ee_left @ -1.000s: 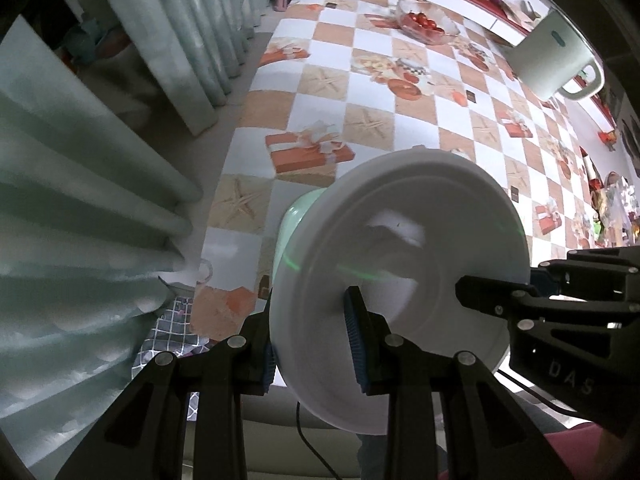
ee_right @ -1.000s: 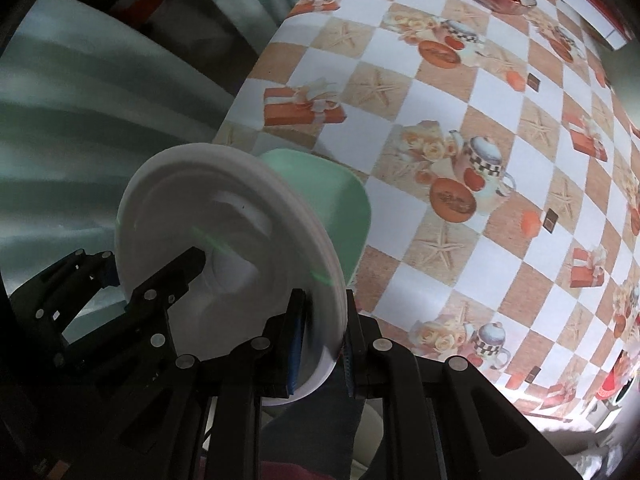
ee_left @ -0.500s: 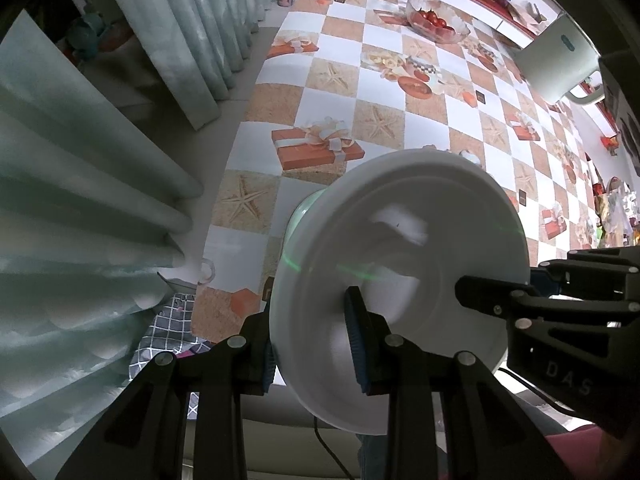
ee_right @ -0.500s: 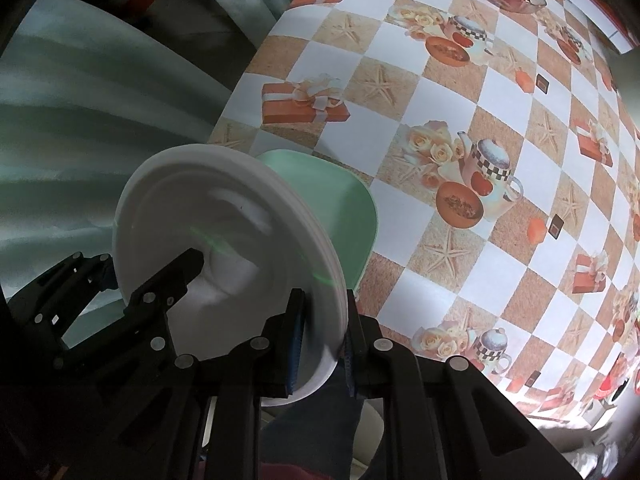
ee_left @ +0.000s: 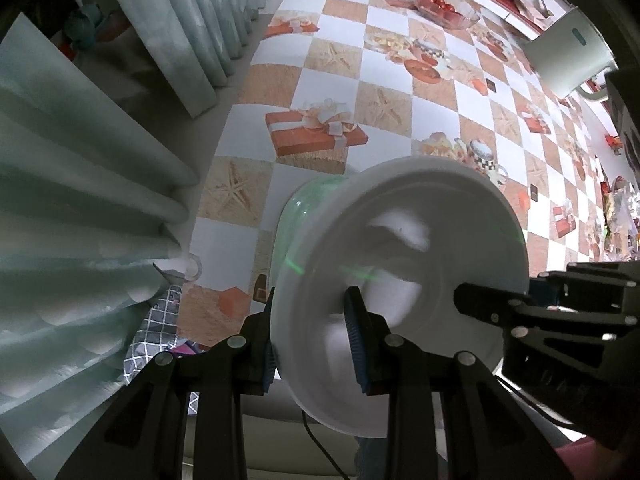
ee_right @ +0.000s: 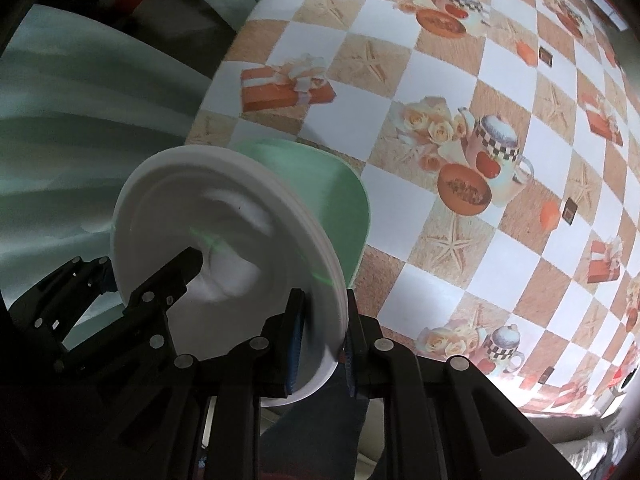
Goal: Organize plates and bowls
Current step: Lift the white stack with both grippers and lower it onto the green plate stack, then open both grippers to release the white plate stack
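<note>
A stack of white plates (ee_left: 404, 264) hangs tilted over the near left corner of the checked tablecloth (ee_left: 360, 60). A pale green dish (ee_right: 340, 208) lies against the stack's underside. My left gripper (ee_left: 310, 340) is shut on the stack's rim, one finger inside the top plate and one outside. My right gripper (ee_right: 322, 344) is shut on the opposite rim. Each view also shows the other tool: the right gripper (ee_left: 528, 288) at the plates' far side, the left gripper (ee_right: 120, 276) low on the left. The stack hides the table under it.
Pale curtains (ee_left: 80, 160) hang close along the table's left edge. A glass bowl of tomatoes (ee_left: 446, 4) and a white jug (ee_left: 568, 56) stand at the far end. A dark cable (ee_left: 320, 440) and a checked cloth (ee_left: 156, 328) lie below the near edge.
Both grippers have sunk toward the table with the stack between them; the tablecloth pattern looks larger and closer. The grips have not changed.
</note>
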### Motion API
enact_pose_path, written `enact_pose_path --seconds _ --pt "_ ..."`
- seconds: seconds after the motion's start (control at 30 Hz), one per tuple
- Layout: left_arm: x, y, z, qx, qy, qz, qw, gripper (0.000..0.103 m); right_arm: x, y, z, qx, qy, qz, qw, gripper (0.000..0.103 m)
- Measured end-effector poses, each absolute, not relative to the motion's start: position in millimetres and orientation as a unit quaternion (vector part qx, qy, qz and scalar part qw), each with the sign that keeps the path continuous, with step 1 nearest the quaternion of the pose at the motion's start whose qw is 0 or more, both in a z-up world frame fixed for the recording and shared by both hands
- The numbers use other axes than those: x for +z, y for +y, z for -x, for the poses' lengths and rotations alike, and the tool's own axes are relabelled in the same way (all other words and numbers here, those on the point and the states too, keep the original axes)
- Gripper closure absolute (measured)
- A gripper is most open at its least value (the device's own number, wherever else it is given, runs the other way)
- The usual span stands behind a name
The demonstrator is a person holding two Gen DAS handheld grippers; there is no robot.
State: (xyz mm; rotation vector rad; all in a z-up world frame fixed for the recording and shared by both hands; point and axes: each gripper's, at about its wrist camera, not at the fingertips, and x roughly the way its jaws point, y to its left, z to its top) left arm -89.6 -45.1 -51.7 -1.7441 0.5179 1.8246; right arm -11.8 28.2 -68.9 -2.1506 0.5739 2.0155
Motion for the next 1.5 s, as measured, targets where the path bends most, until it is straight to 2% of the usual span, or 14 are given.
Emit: enact_pose_path --seconds 0.83,1.0,1.1,1.17,1.2,1.23,1.3,1.4,1.5 --pt "-92.2 -27.3 97.1 0.677 0.216 0.650 0.269 0.069 -119.4 35.7 12.6 0.645 0.214 0.731 0.067 0.081" --pt "-82.5 -23.4 92.6 0.706 0.215 0.619 0.270 0.054 -122.0 36.0 10.3 0.648 0.195 0.733 0.060 0.081" --pt "-79.7 -27.1 94.2 0.712 0.208 0.619 0.259 0.039 -117.1 37.0 6.9 0.655 0.179 0.732 0.060 0.081" --pt "-78.3 -32.1 96.6 0.713 0.200 0.622 0.255 0.024 -112.8 37.8 6.4 0.657 0.174 0.731 0.056 0.081" --pt "-77.0 -34.5 97.9 0.714 0.200 0.622 0.252 0.021 -108.4 38.1 5.3 0.660 0.169 0.730 0.054 0.075" --pt "-75.3 -36.3 97.9 0.715 0.205 0.621 0.248 0.020 -104.3 39.0 4.7 0.664 0.167 0.727 0.052 0.064" --pt "-73.5 -39.3 98.1 0.718 0.222 0.618 0.230 0.019 -97.0 41.3 3.3 0.668 0.152 0.725 0.063 0.023" --pt "-60.3 -53.3 102.1 0.723 0.184 0.622 0.238 0.019 -81.7 48.3 0.5 0.682 0.160 0.712 0.048 0.003" --pt "-41.4 -56.2 95.5 0.738 0.190 0.600 0.243 0.019 -65.7 51.9 -1.4 0.694 0.148 0.703 0.047 0.002"
